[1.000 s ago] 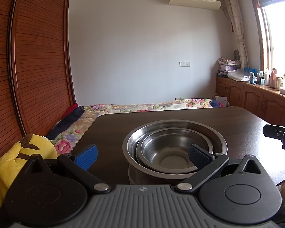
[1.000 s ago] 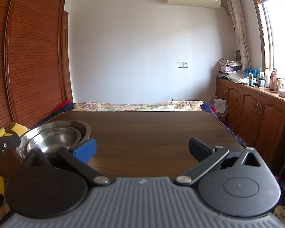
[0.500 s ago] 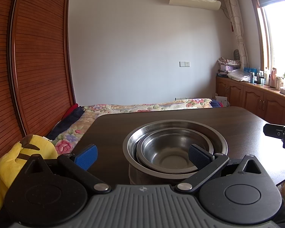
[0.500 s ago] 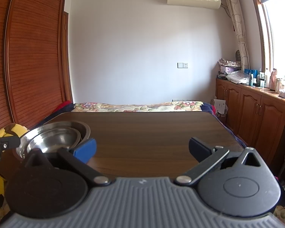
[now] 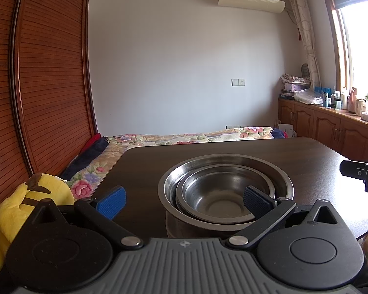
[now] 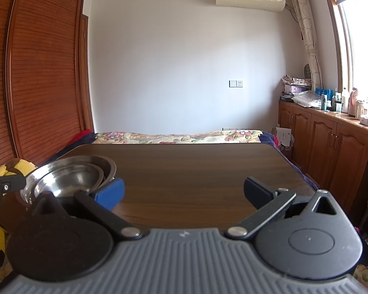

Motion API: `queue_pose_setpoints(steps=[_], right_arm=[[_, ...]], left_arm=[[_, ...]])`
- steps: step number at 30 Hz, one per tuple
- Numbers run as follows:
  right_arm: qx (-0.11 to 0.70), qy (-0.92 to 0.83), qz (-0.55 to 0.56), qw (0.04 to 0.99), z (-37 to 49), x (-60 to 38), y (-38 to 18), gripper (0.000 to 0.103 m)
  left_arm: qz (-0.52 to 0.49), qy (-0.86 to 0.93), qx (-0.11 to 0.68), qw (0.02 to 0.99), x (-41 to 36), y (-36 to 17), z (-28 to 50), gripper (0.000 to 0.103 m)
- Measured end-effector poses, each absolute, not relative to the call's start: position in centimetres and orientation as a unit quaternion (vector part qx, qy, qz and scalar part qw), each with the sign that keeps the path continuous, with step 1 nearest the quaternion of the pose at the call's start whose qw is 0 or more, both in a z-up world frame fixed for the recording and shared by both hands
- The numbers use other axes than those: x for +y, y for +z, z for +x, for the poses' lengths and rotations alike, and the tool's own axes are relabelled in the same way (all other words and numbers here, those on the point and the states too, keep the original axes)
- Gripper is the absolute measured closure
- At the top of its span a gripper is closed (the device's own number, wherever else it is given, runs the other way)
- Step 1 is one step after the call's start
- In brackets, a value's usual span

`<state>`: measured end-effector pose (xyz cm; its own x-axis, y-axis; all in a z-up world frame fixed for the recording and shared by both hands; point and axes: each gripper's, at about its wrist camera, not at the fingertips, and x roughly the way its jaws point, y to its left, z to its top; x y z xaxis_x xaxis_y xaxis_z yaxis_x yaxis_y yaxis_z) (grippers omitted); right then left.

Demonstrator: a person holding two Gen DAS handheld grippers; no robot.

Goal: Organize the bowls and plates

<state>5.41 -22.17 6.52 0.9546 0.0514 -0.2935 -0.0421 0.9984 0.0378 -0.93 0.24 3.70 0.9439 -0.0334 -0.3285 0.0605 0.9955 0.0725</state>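
Steel bowls (image 5: pixel 223 191) sit nested on the dark wooden table (image 5: pixel 306 154), a smaller bowl inside a larger one, with another vessel partly hidden beneath. My left gripper (image 5: pixel 184 202) hovers open just in front of the stack, its right blue pad over the near rim and nothing between its fingers. In the right wrist view the same bowl stack (image 6: pixel 71 178) stands at the left side of the table (image 6: pixel 196 171). My right gripper (image 6: pixel 184 193) is open above bare wood, well to the right of the bowls.
A yellow plush toy (image 5: pixel 24 203) lies off the table's left edge. A flowered bed (image 5: pixel 184 138) lies beyond the far edge, a slatted wardrobe (image 5: pixel 49 85) on the left, and wooden cabinets (image 6: pixel 331 144) with bottles on the right.
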Motion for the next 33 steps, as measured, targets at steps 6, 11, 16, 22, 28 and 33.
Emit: queue_pose_setpoints(steps=[6,11,16,22,28,33], right_arm=[[0.149,0.024,0.016,0.988,5.41,-22.16,6.52,0.000],[0.149,0.023,0.016,0.988,5.41,-22.19,6.51,0.000],[0.149,0.024,0.016,0.988,5.41,-22.19,6.50,0.000],[0.149,0.025,0.015,0.988,5.40,-22.13,6.42,0.000],[0.150,0.025,0.016,0.988,5.41,-22.07,6.34,0.000],[0.150,0.024,0.016,0.988,5.41,-22.00,6.27,0.000]], left_arm=[[0.041,-0.024,0.166,0.985,0.23,3.70,-0.93,0.000],[0.041,-0.025,0.166,0.985,0.25,3.73,-0.89,0.000],[0.041,-0.025,0.166,0.985,0.28,3.74,-0.88,0.000],[0.041,-0.025,0.166,0.985,0.27,3.74,-0.87,0.000],[0.040,-0.026,0.167,0.985,0.28,3.67,-0.82,0.000],[0.040,-0.026,0.167,0.985,0.27,3.67,-0.82,0.000]])
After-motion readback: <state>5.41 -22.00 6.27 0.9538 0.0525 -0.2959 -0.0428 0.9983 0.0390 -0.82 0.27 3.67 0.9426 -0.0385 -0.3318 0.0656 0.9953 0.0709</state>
